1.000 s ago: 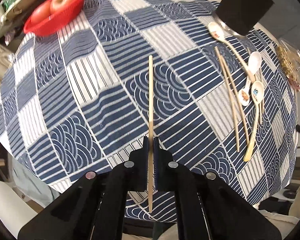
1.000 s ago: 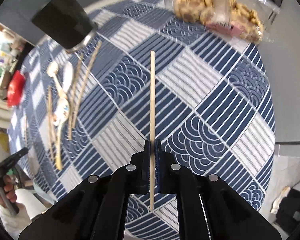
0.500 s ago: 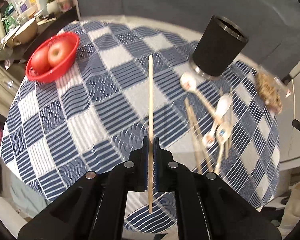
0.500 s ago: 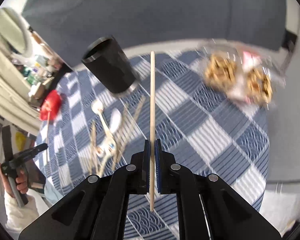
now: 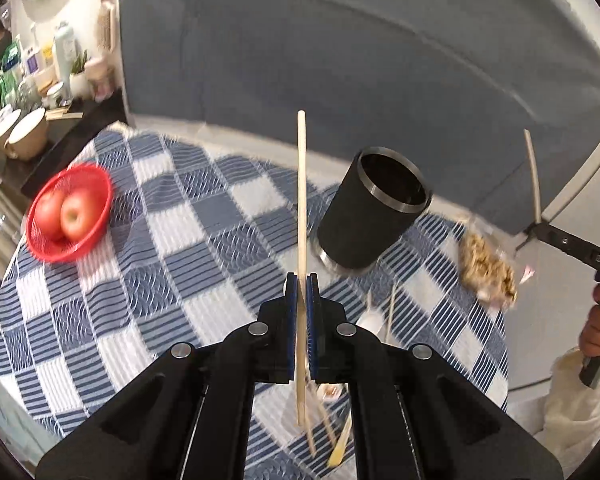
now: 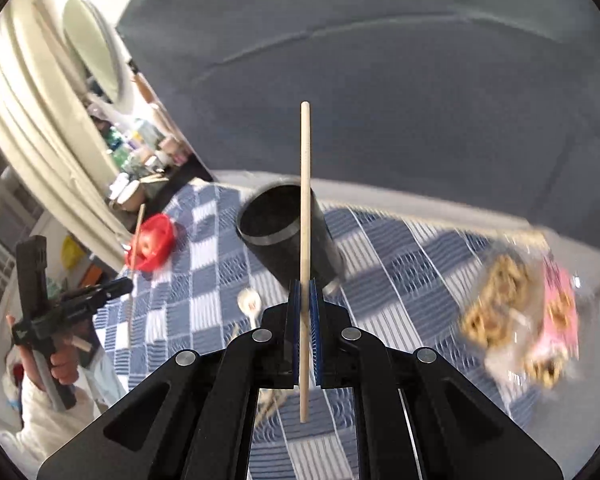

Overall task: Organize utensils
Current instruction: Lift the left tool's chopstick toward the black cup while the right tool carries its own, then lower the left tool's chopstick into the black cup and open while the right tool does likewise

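Observation:
My left gripper (image 5: 301, 280) is shut on a wooden chopstick (image 5: 302, 208), held upright above the table. My right gripper (image 6: 305, 286) is shut on a second chopstick (image 6: 305, 208), also upright. A black cylindrical holder (image 5: 370, 216) with a steel rim stands open-topped on the checked cloth; in the right wrist view it (image 6: 288, 236) is just behind the chopstick. A white spoon (image 6: 249, 302) and more chopsticks (image 5: 391, 312) lie on the cloth below the grippers, partly hidden. Each gripper shows in the other view: the right (image 5: 538, 222), the left (image 6: 130, 280).
A red basket with apples (image 5: 70, 212) sits at the table's left. A clear bag of snacks (image 5: 488, 270) lies at the right edge; it also shows in the right wrist view (image 6: 516, 316). A grey sofa (image 5: 340, 60) stands behind the table. A cluttered shelf (image 5: 32, 80) is at far left.
Both grippers have lifted and tilted up from looking down at the cloth. The chopsticks now stand upright and the holder's open mouth has come into view ahead.

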Tool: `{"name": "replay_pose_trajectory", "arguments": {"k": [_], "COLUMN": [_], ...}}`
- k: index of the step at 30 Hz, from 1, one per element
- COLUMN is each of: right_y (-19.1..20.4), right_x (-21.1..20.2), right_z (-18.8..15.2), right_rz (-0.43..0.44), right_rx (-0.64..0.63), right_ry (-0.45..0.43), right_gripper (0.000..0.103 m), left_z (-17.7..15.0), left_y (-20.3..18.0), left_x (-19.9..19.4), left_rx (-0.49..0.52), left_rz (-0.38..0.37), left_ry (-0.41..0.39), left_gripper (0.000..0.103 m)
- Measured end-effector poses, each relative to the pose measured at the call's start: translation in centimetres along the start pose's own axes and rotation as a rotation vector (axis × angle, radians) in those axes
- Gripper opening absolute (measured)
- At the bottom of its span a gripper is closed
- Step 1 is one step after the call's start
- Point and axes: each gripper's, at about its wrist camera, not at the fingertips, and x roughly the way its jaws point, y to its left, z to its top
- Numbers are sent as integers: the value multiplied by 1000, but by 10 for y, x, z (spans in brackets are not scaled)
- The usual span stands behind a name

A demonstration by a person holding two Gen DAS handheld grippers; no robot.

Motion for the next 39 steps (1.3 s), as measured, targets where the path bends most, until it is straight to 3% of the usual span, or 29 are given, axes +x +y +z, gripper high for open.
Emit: {"name": "replay_pose_trajectory", "arguments": {"k": [5, 9, 13, 19, 28, 33, 39], "right_y": [13, 17, 16, 11, 0, -12, -22], "right_x": [15, 22, 26, 32, 52, 79, 122], "right_z": [36, 59, 78, 90, 87, 81, 71], "right_rz": [62, 85, 148, 250, 425, 432, 339], "right_rx": [-67, -97, -105, -120, -174, -147, -120], "right_ry": [-65, -137, -217, -358, -467, -444, -339], "right_gripper": [5, 5, 5, 5, 5, 5, 5], "left_z": [29, 54, 77, 96, 100, 95, 86], "left_y": [-16, -31, -45, -56, -49, -47, -50], "left_x": [4, 7, 13, 27, 59, 82, 118], "left_rx": [17, 14, 17, 12, -35, -15, -8], "left_rz": [-24, -119, -168, -252, -349, -401, -376], "left_ry": [-70, -134, -209, -330, -474, -524, -462], "left_gripper": [5, 5, 5, 5, 5, 5, 5]}}
